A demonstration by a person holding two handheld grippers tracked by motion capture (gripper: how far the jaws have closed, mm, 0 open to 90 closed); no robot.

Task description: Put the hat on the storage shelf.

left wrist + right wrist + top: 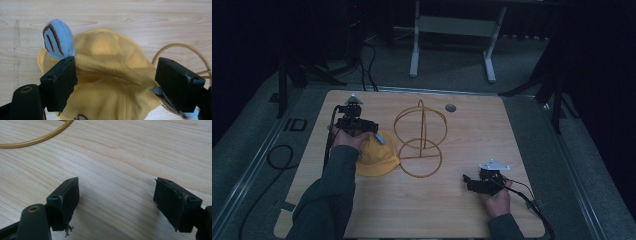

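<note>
A yellow cloth hat (374, 157) lies on the wooden table (437, 215) at the left, beside a gold wire stand (420, 137) of rings and a hoop. In the left gripper view the hat (110, 75) has a light blue ear (58, 38) with brown stripes. My left gripper (367, 131) hangs over the hat's far edge. It (120, 80) is open, its jaws wide apart, with the rumpled crown lying between them. My right gripper (468, 181) rests low at the right front, also open (116, 202), with bare wood between its jaws.
The stand's bottom ring (37, 140) lies on the wood ahead of the right gripper, and its rim (175, 46) shows just past the hat. A round grey grommet (450, 107) sits near the table's far edge. A white desk frame (452, 30) stands beyond.
</note>
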